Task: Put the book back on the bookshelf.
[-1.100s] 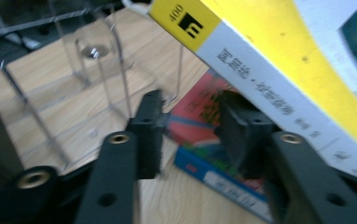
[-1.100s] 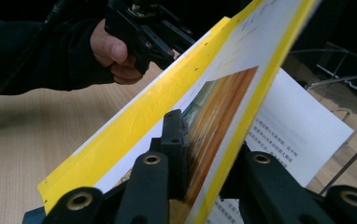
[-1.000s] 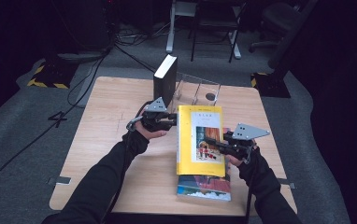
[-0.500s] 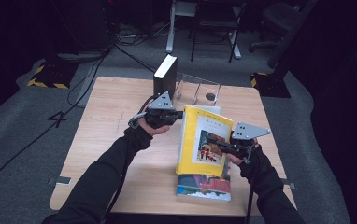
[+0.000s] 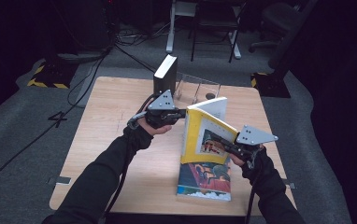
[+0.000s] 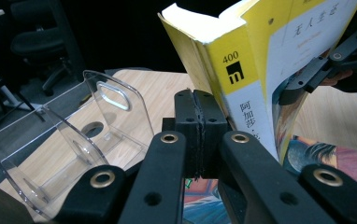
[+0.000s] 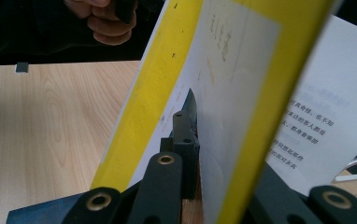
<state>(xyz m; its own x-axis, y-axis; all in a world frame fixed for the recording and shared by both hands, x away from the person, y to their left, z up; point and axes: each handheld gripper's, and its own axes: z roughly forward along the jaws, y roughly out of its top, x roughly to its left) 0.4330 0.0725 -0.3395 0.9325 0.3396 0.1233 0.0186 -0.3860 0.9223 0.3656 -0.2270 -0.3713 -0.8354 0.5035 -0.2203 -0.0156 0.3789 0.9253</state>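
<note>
Open table to the left, crowded middle and back

The left half of the wooden table (image 5: 106, 140) lies bare, giving free passage there and along the near edge. In the middle a yellow book (image 5: 204, 135) stands tilted up off a second book (image 5: 204, 179) lying flat, blocking the way between the left gripper (image 5: 181, 113) and the right gripper (image 5: 221, 144). At the back edge a clear plastic stand (image 5: 197, 88) and a dark upright book (image 5: 165, 74) just beside it narrow the room behind the yellow book.
</note>
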